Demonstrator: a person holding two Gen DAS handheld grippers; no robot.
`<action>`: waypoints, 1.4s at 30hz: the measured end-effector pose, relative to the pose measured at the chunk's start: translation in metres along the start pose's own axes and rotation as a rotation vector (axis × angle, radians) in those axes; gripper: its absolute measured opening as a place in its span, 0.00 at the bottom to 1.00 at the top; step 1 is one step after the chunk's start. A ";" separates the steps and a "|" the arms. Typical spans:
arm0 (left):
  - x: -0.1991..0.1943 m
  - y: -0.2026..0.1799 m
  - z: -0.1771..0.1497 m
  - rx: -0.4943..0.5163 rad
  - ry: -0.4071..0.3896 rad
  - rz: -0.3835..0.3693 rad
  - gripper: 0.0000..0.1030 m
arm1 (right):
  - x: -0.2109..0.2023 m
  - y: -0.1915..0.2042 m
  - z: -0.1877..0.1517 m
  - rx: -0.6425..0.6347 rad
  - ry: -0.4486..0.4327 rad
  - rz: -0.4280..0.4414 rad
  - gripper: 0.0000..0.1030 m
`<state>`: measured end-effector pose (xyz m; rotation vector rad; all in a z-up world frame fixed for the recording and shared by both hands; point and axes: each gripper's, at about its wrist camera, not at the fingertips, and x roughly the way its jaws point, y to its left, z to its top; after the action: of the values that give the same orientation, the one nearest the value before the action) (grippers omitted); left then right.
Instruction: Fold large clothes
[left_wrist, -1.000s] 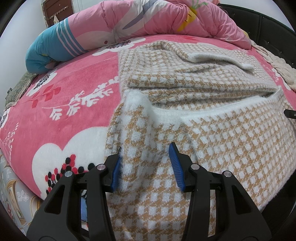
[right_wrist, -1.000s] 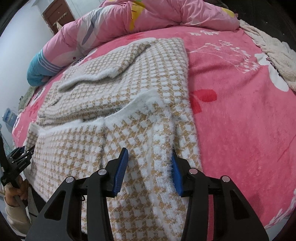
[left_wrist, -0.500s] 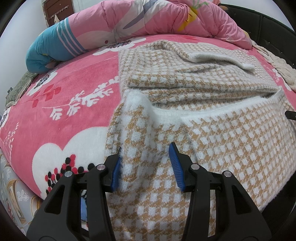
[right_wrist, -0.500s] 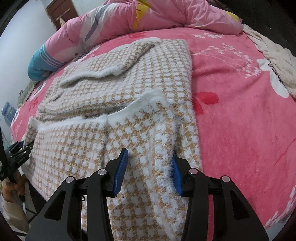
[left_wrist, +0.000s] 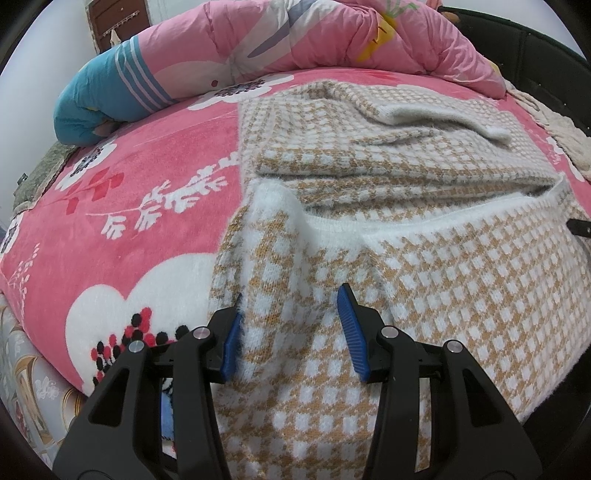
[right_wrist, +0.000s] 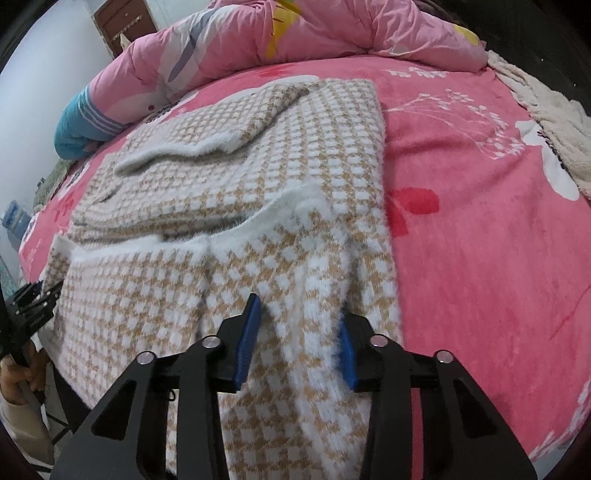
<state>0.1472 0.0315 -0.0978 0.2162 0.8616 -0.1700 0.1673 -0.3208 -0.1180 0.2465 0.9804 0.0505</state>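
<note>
A tan-and-white checked sweater (left_wrist: 424, 277) lies on the pink bed, its upper half folded over the lower and a sleeve laid across the far part. My left gripper (left_wrist: 291, 325) stands open at the sweater's near left corner, with a raised ridge of knit between the blue pads. In the right wrist view the same sweater (right_wrist: 240, 177) fills the middle. My right gripper (right_wrist: 299, 332) is at its near right corner and its jaws are closing around a fuzzy ridge of knit, the pads still apart. The left gripper (right_wrist: 33, 306) also shows there at the far left edge.
A pink floral blanket (left_wrist: 129, 221) covers the bed. A rolled pink and blue quilt (left_wrist: 295, 37) lies along the far side. A cream throw (right_wrist: 554, 122) sits at the right, by the dark bed frame (left_wrist: 535, 55). A hand (right_wrist: 14, 373) holds the left tool.
The right gripper's jaws have drawn closer together around the knit ridge. The left gripper and the sweater on its side look the same.
</note>
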 end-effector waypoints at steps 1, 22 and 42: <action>0.000 0.000 0.000 -0.002 0.002 0.002 0.43 | -0.002 0.001 -0.002 -0.005 -0.002 -0.008 0.31; 0.000 -0.002 0.001 0.003 0.004 0.030 0.44 | -0.004 0.013 -0.002 -0.025 -0.007 -0.081 0.26; -0.001 0.001 0.000 0.013 0.006 0.046 0.44 | -0.005 0.023 -0.001 -0.036 -0.001 -0.116 0.26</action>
<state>0.1468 0.0330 -0.0970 0.2487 0.8605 -0.1319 0.1649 -0.2987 -0.1093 0.1565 0.9901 -0.0381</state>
